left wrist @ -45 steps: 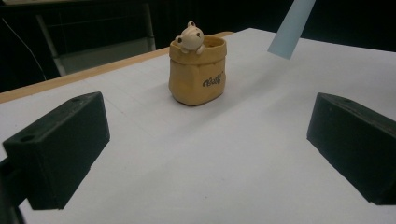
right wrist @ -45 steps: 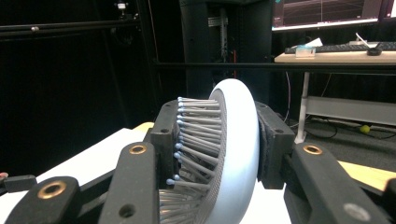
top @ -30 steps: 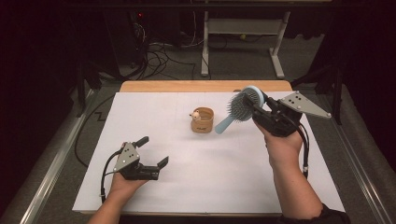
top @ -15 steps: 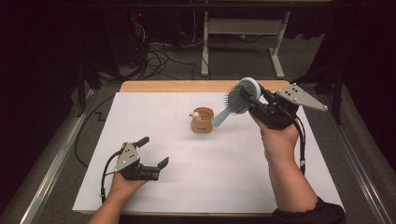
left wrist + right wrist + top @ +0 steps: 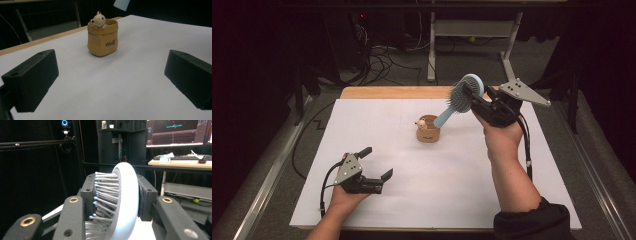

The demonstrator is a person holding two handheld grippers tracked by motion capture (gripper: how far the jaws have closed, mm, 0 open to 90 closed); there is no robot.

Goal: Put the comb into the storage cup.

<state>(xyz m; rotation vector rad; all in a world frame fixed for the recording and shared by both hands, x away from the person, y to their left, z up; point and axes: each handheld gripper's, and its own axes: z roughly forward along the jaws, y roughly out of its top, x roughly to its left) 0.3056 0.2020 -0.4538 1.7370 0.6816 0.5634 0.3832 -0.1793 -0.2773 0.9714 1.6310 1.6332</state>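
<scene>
At right of centre in the high view, the raised right gripper (image 5: 479, 102) has its jaws clenched on the head of a pale blue hairbrush (image 5: 462, 97), whose handle slants down-left toward the tan cup (image 5: 428, 134) at mid-frame. A small bear figure (image 5: 422, 123) peeks over its rim. At lower left, the left gripper (image 5: 376, 162) rests low on the white worktop (image 5: 452, 190), jaws released.

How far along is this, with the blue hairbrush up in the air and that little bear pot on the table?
Done: the right claw has picked up the hairbrush and grips its round head, handle slanting down toward the bear pot. In hand: carrying the brush, held above the white table, beside the pot. Left, judging by that aim: getting the handle into the pot, which looks empty. The left claw rests open on the table, holding nothing.
</scene>
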